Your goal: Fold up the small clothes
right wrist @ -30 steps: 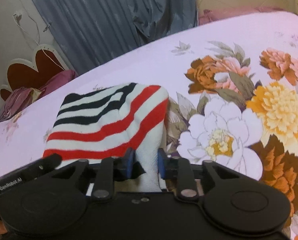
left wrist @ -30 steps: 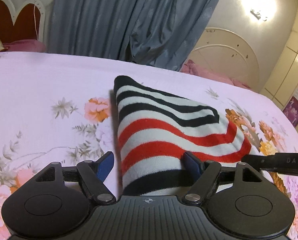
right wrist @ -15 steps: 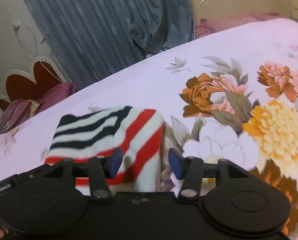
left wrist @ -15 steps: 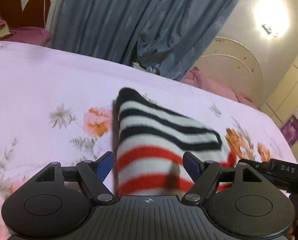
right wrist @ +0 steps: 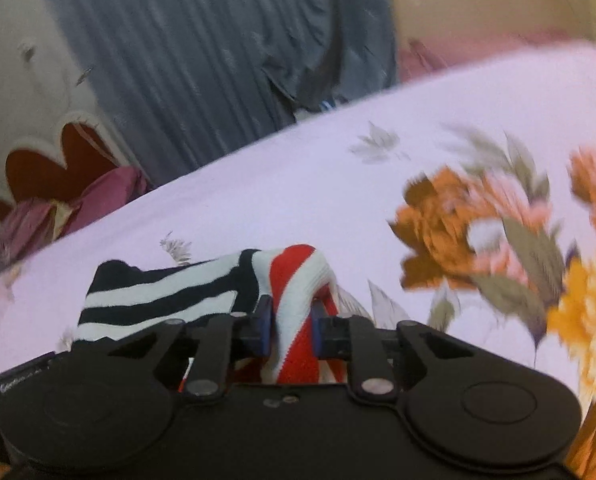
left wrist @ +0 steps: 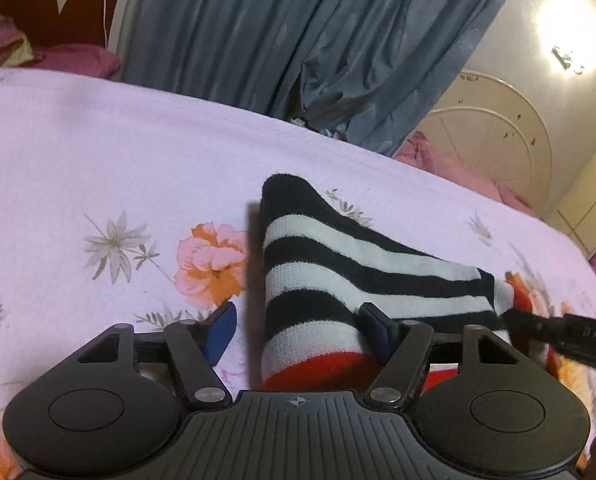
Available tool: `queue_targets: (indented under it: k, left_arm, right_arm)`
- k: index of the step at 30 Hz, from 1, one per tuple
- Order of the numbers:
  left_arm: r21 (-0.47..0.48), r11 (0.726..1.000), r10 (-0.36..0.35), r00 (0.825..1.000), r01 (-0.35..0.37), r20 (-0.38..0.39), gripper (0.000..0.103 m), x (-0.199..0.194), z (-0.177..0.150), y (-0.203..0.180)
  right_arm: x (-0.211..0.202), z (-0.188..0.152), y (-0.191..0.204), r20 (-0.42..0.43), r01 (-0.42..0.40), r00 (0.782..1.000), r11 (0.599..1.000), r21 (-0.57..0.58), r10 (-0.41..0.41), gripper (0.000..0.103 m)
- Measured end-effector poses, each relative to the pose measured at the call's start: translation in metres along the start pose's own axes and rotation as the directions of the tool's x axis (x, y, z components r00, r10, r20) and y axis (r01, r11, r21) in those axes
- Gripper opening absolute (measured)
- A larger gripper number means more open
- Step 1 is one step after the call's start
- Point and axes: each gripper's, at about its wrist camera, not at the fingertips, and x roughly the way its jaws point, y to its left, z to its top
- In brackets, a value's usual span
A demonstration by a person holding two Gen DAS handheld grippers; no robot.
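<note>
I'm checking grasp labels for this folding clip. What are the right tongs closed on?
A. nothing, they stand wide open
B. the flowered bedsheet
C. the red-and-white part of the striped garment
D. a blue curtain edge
C: in the right wrist view the right tongs pinch a raised fold of the striped garment, its red and white bands standing up between the blue pads.

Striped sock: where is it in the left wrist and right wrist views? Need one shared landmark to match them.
Left wrist: striped sock lower centre, between the open left gripper's jaws and running right.
Right wrist: sock lower centre-left, its red-and-white edge pinched in the right gripper.
Shared landmark: the grey curtain behind the bed, top centre in the left view, top centre-left in the right.
</note>
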Motion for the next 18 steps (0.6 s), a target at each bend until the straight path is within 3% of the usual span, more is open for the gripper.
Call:
queue_targets:
  k: [3, 8, 12, 18]
  left_arm:
    - [0.048, 0.999, 0.010, 1.000, -0.011, 0.017, 0.068, 0.001, -0.004, -0.004]
    - [0.067, 0.998, 0.007, 1.000, -0.008, 0.020, 0.068, 0.001, -0.001, -0.004]
    - [0.065, 0.998, 0.015, 0.999, -0.017, 0.029, 0.068, -0.010, 0.003, -0.006]
    - [0.145, 0.989, 0.031, 0.998, -0.038, 0.051, 0.068, -0.035, 0.000, -0.018]
  right_arm:
    - [0.013, -0.003, -0.011, -0.018, 0.036, 0.999, 0.999, 0.013, -0.035, 0.017]
    - [0.016, -0.006, -0.025, -0.022, 0.028, 0.999, 0.999, 0.047, -0.027, 0.023]
    - [-0.007, -0.002, -0.019, 0.017, 0.041, 0.999, 0.999, 0.025, -0.041, 0.026]
    - [-0.034, -0.004, -0.007, 0.074, 0.016, 0.997, 0.999, -0.033, -0.013, 0.026]
